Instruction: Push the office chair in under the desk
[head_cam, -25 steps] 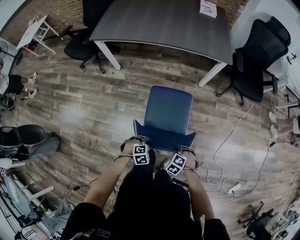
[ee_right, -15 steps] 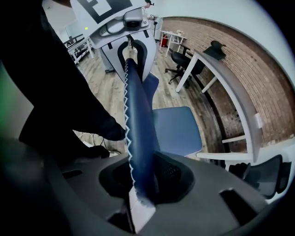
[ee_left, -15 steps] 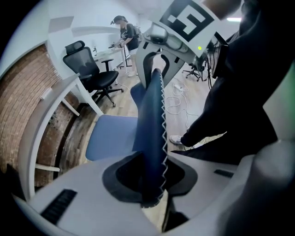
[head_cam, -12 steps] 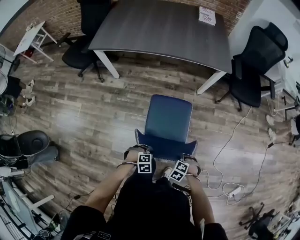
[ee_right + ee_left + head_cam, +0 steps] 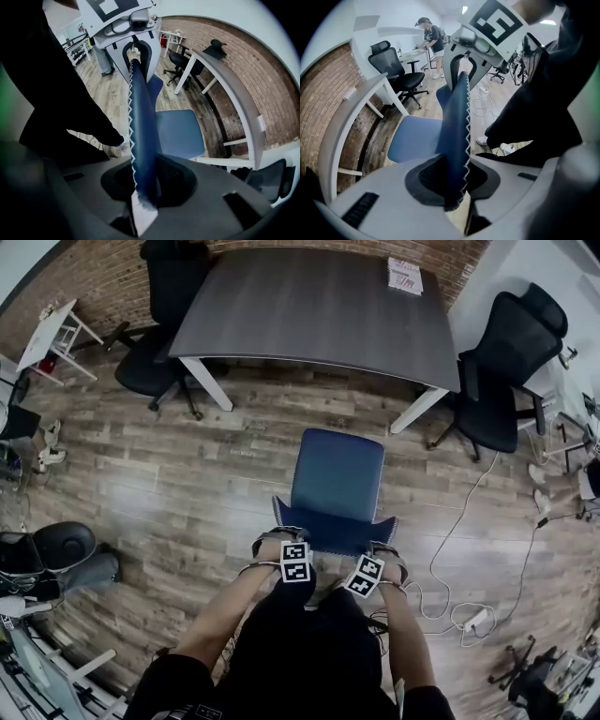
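Your desk (image 5: 319, 306) stands ahead across bare wood floor (image 5: 234, 456), the blue office chair (image 5: 337, 470) sits short of its near edge, and your left gripper (image 5: 277, 536) and right gripper (image 5: 382, 550), jaws just closing, clamp the backrest (image 5: 333, 532).

Chair (image 5: 336, 474) base hidden frm above, blk chair (image 5: 173, 277) cropped at top, paper (image 5: 404, 276) txt unreadable

Head view: overhead, steeply down, distant. Gripper views: close-up, down along the jaws, sharing the chair backrest (image 5: 336, 534).
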### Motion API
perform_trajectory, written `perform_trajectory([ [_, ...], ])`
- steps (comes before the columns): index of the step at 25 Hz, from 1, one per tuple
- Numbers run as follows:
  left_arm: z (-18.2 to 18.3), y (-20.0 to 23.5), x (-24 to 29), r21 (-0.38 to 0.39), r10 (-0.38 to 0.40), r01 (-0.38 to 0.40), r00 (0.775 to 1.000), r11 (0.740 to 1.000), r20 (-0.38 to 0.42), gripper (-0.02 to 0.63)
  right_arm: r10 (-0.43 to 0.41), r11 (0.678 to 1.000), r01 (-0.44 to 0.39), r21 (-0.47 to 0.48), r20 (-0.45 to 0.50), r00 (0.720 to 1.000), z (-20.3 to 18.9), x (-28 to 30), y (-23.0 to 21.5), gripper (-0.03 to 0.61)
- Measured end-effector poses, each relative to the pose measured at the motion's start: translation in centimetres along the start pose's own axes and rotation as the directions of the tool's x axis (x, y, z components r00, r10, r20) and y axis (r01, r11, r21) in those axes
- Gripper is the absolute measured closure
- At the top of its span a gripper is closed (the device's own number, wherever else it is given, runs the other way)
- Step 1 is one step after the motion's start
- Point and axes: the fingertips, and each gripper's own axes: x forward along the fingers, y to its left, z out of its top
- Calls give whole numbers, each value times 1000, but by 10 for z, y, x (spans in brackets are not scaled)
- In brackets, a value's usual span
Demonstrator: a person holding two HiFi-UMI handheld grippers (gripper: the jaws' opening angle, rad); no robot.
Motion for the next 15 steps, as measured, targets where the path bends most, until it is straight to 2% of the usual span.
perform_trajectory([
  [5,2,20,3,15,-19,19,1000,1000,2,532,-3,1000,3,24,-4,1000,2,5,-20,502],
  [15,13,49,6,-30,-8,9,1000,1000,8,526,-17,1000,17,12,4,1000,-1,6,-52,503],
])
